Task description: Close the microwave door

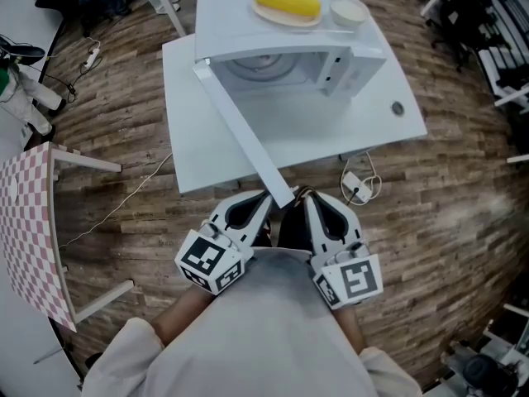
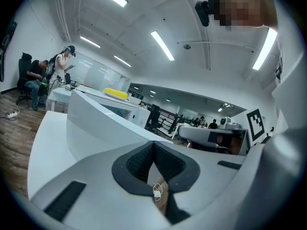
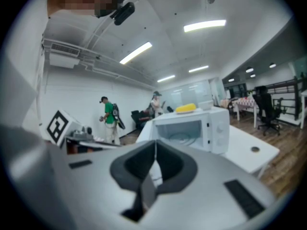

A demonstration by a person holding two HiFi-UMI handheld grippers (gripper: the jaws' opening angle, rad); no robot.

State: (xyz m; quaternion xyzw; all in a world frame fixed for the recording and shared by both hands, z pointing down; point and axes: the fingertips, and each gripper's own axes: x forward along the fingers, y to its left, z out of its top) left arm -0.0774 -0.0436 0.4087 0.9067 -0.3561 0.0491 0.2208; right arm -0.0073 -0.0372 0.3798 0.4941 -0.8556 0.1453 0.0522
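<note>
The white microwave (image 1: pixel 291 55) stands on a white table (image 1: pixel 198 131), its cavity showing. Its door (image 1: pixel 245 137) swings out wide toward me, past the table's front edge. My left gripper (image 1: pixel 263 200) is just left of the door's free end and my right gripper (image 1: pixel 307 198) just right of it, both low and close to my body. In both, the jaws meet at the tips with nothing between them. The left gripper view has the door (image 2: pixel 98 123) running past my left gripper (image 2: pixel 153 143). The right gripper view looks into the open microwave (image 3: pixel 192 127) beyond my right gripper (image 3: pixel 155 153).
A yellow corn cob on a plate (image 1: pixel 287 6) and a small bowl (image 1: pixel 348 11) sit on top of the microwave. A power adapter with a cord (image 1: pixel 357 188) lies on the wooden floor. A checkered table (image 1: pixel 31 226) stands at the left. People stand far off.
</note>
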